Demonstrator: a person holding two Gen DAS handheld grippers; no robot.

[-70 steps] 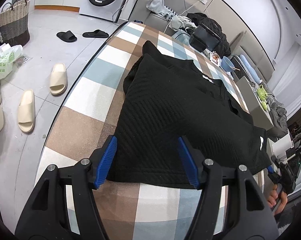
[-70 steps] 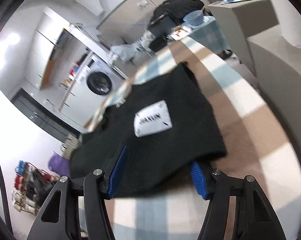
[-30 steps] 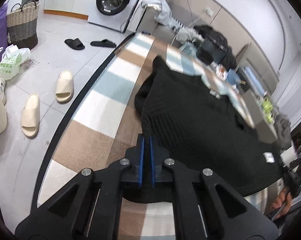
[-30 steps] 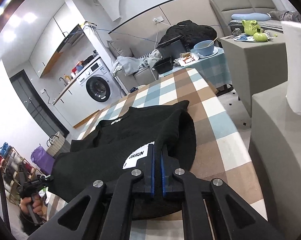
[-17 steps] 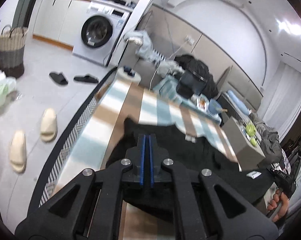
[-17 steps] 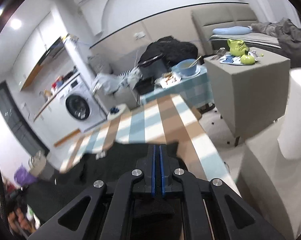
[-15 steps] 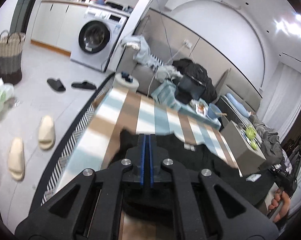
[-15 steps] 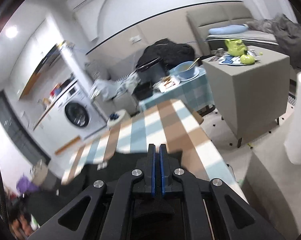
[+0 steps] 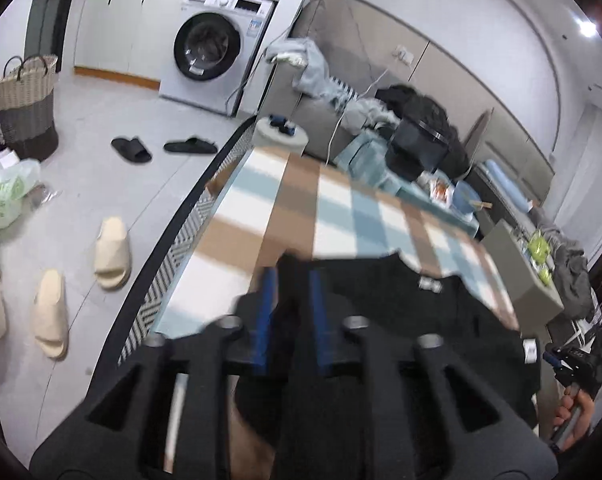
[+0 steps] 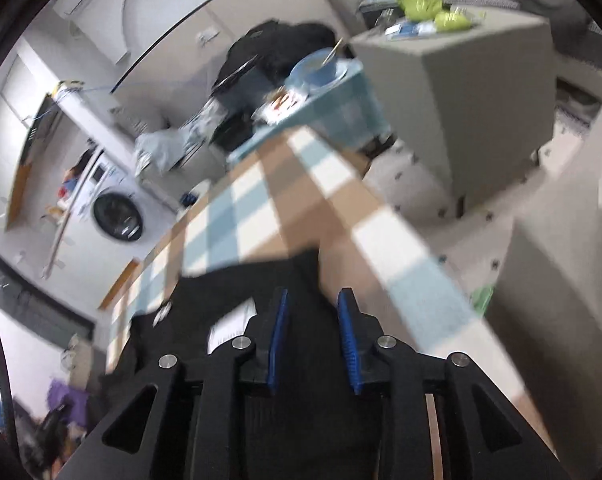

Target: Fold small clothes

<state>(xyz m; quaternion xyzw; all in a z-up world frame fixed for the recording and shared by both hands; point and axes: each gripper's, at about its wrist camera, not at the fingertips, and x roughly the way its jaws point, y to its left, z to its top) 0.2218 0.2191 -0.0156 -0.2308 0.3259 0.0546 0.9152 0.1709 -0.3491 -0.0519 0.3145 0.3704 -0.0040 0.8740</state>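
Note:
A black knit garment [image 9: 421,312] lies on the checked tablecloth [image 9: 333,208], its far edge folded towards the table's middle. My left gripper [image 9: 292,276] stands over the garment's left corner. Its jaws are opening, and black fabric shows loose in the gap between the blue pads. In the right wrist view my right gripper [image 10: 313,294] is over the garment's [image 10: 229,288] right corner, jaws opening too, with cloth between them. A white label [image 10: 231,326] shows left of the pads. The right gripper [image 9: 573,360] also appears at the left view's far right, held by a hand [image 9: 577,412].
The far half of the table [image 10: 261,200] is bare cloth. Beyond it are a blue bowl [image 10: 313,66], a black bag [image 9: 421,140] and a grey cube table [image 10: 461,80]. Slippers [image 9: 111,252], a basket [image 9: 25,100] and a washing machine [image 9: 209,46] lie left.
Both grippers, shut on the garment's near corners, carried them forward over the table. Now both pairs of jaws have parted and the fabric sits loose between them.

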